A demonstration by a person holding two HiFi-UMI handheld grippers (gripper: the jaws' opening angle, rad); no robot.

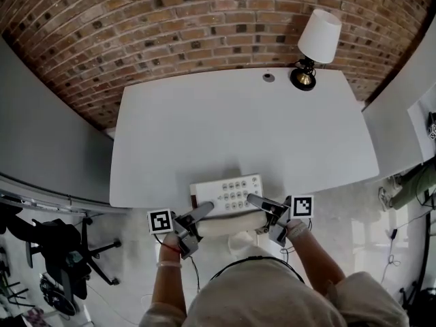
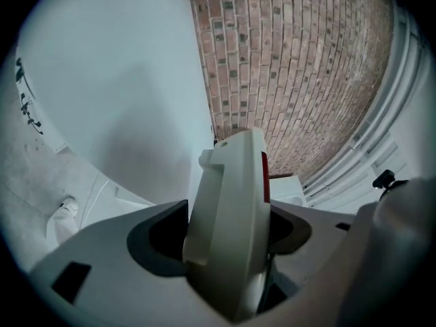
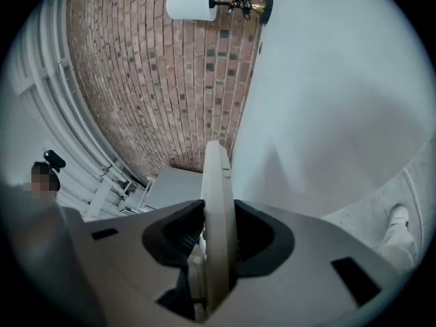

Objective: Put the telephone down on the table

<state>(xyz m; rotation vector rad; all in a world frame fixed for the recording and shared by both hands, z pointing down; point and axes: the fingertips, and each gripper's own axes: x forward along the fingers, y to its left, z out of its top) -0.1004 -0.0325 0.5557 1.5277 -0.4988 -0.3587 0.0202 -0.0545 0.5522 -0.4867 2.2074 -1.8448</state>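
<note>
A cream telephone (image 1: 227,193) with a keypad hangs at the near edge of the white table (image 1: 238,128), its handset (image 1: 230,224) on the side toward me. My left gripper (image 1: 206,209) is shut on its left end, and my right gripper (image 1: 255,200) is shut on its right end. In the left gripper view the dark pads (image 2: 163,240) press on a thick cream edge of the telephone (image 2: 228,210). In the right gripper view the jaws of that gripper (image 3: 218,234) clamp a thin cream edge of the telephone (image 3: 216,203). Whether the telephone touches the table I cannot tell.
A lamp (image 1: 315,41) with a white shade stands at the table's far right corner, with a small round disc (image 1: 269,78) beside it. A brick wall (image 1: 170,19) runs behind the table. A black office chair (image 1: 61,251) stands on the floor to my left.
</note>
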